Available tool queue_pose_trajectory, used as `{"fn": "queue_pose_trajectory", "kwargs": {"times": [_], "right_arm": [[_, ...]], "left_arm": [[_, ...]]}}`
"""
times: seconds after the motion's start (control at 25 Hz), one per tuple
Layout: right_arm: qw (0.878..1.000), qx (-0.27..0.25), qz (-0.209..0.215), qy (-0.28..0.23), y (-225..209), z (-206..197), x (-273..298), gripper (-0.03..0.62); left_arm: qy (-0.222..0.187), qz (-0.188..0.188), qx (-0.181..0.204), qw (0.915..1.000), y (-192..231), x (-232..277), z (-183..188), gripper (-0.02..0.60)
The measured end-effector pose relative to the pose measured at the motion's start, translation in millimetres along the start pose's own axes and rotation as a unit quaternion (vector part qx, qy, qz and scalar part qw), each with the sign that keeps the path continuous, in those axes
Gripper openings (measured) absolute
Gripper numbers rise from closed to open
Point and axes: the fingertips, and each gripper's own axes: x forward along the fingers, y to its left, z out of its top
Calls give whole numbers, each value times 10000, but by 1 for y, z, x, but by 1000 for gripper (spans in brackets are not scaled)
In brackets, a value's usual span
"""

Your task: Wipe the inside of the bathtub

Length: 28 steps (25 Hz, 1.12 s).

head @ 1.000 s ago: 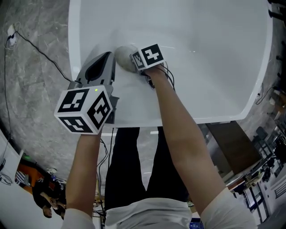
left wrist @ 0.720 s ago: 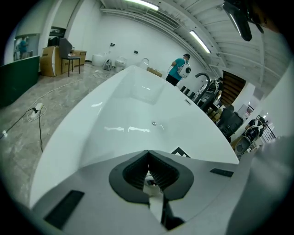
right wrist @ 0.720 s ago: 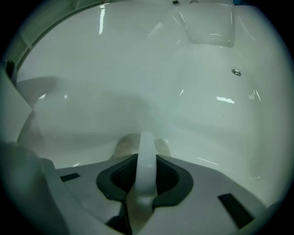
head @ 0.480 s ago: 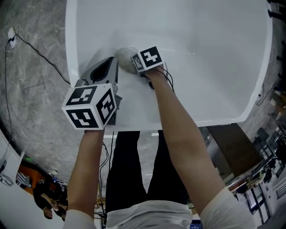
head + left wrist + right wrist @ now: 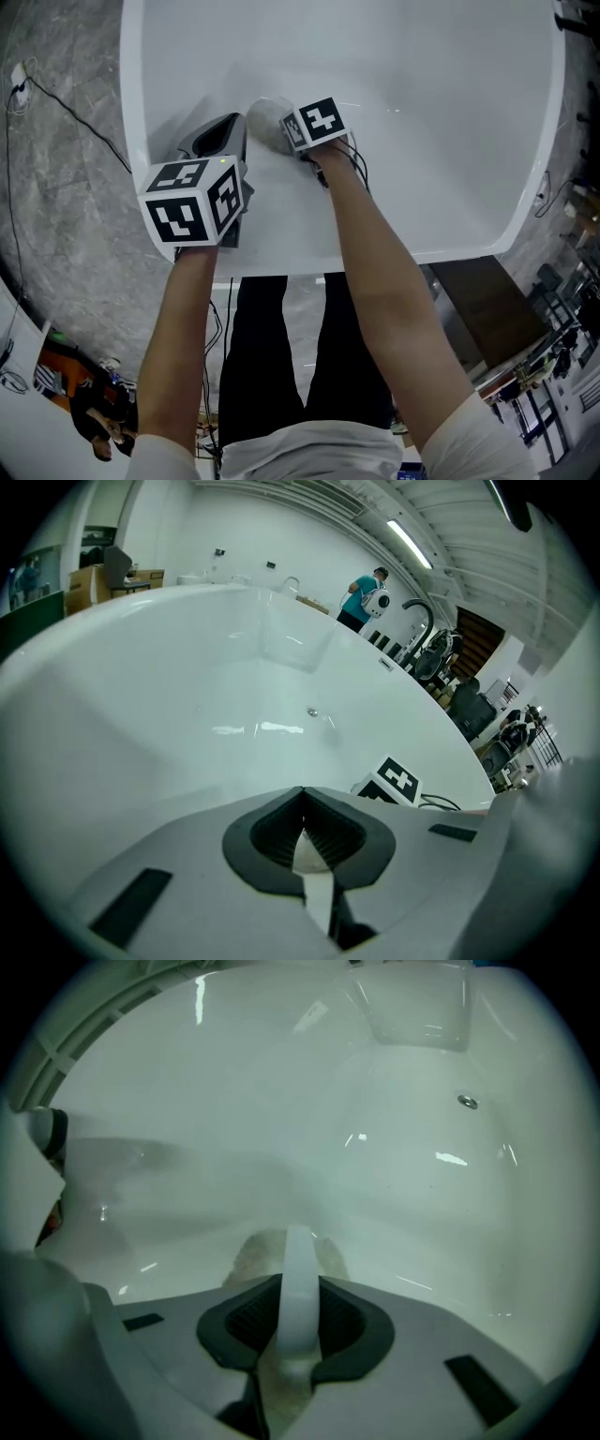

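Observation:
The white bathtub fills the upper head view, and I lean over its near rim. My right gripper is inside the tub against the near wall, shut on a grey-beige cloth. In the right gripper view the cloth bulges out past the shut jaws and touches the tub surface. My left gripper rests over the near-left rim beside the cloth. Its jaws are shut with nothing between them. The right gripper's marker cube shows just beyond them.
A small metal fitting sits on the tub's far wall. Grey marble floor with a black cable lies left of the tub. Equipment and furniture crowd the right. A person in a teal shirt stands far behind the tub.
My left gripper has moved forward and slightly right, farther over the tub rim, closer to the cloth. The right gripper and cloth have barely shifted.

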Motion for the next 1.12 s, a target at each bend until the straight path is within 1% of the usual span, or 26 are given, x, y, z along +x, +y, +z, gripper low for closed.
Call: {"fn": "queue_pose_trajectory", "kwargs": {"times": [0.24, 0.56, 1.12], "right_arm": [[9998, 49, -165, 72, -30, -14, -14, 97], [9993, 180, -298, 168, -71, -35, -33, 97], [9984, 263, -471, 188, -129, -66, -69, 97]], "left_arm": [[88, -247, -85, 9996, -14, 16, -8, 9], [273, -238, 169, 9992, -34, 34, -16, 9], [342, -334, 386, 9981, -84, 60, -17, 9]]}}
